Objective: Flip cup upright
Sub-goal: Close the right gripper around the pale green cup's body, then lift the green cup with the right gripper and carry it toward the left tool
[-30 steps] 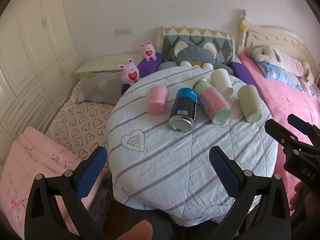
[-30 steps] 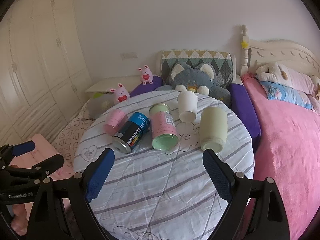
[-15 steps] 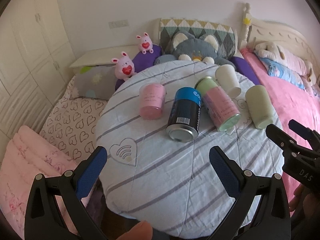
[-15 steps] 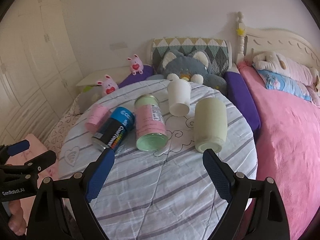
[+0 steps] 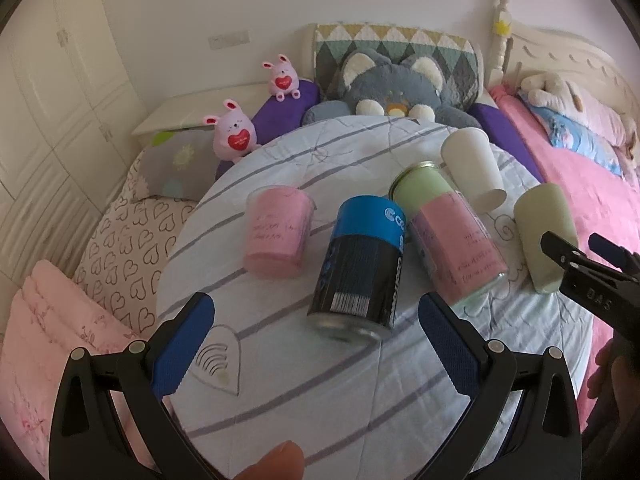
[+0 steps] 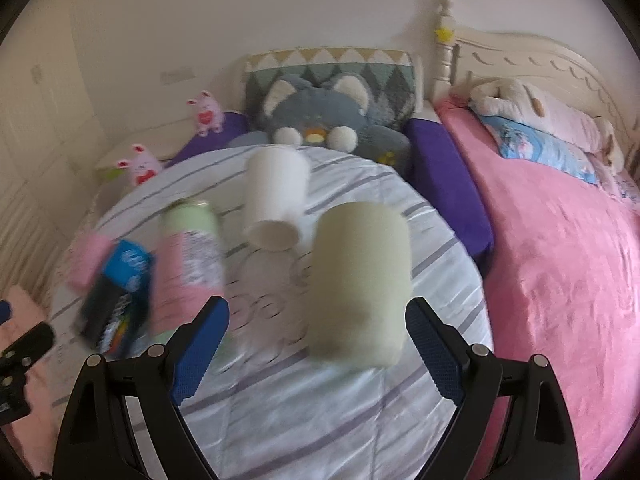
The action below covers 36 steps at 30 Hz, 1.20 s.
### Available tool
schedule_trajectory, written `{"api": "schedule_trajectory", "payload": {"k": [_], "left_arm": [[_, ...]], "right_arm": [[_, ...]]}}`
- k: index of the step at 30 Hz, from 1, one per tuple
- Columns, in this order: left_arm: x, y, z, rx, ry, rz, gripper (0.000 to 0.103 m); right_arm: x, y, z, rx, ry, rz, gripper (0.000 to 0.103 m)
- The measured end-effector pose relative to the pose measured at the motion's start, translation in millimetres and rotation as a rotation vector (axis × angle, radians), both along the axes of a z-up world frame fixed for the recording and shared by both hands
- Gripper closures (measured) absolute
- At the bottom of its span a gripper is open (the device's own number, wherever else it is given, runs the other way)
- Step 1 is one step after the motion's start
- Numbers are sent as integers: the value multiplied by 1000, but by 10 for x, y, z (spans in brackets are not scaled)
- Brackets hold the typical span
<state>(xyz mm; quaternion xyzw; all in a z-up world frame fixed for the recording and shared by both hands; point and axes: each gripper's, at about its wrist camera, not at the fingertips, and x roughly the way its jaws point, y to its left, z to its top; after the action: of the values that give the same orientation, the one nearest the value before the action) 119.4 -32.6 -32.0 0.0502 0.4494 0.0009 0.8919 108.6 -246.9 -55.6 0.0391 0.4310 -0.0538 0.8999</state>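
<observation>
Several cups and cans lie on their sides on a round table with a striped cloth (image 5: 360, 392). A pale green cup (image 6: 360, 284) lies just ahead of my open, empty right gripper (image 6: 316, 344), between the lines of its two fingers; it also shows in the left wrist view (image 5: 544, 232). A white paper cup (image 6: 276, 196) lies behind it. A blue and black can (image 5: 360, 272) lies just ahead of my open, empty left gripper (image 5: 316, 336). A pink cup (image 5: 278, 236) and a pink-and-green can (image 5: 448, 232) lie beside it.
A bed with a pink blanket (image 6: 560, 260) is at the right. A grey plush cat (image 5: 396, 84), purple cushions and pink plush rabbits (image 5: 234, 132) sit behind the table. White wardrobes (image 5: 48, 100) stand at the left.
Both grippers have moved forward toward the table. The right one has closed in on the pale green cup, the left one on the blue can. No cup has moved.
</observation>
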Motion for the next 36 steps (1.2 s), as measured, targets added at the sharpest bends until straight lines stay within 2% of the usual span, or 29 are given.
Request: {"api": "schedule_trajectory", "payload": {"k": [4,14,17,21,29,36], "left_arm": [[104,-49,-65,7,13,-2,0],[188,-68,-147,11,27,5,0],[192,-69,-139,14,24,8,0],[132,-30,-118,15,20,15,0],[-177,219,-19,14,3,53,0],[-568,529,8,15,-6,103,0]], "right_arm": [[170,-94,-152,-11,51,-19,12],[410,-173,-377,-8,97,-11,12],[448,-203,-431,-16,101,-23,24],[448,-239,-440,9,91,-11,24],[78,-231,-173,64,37,2,24],[-530,248,89,143,9,120,24]]}}
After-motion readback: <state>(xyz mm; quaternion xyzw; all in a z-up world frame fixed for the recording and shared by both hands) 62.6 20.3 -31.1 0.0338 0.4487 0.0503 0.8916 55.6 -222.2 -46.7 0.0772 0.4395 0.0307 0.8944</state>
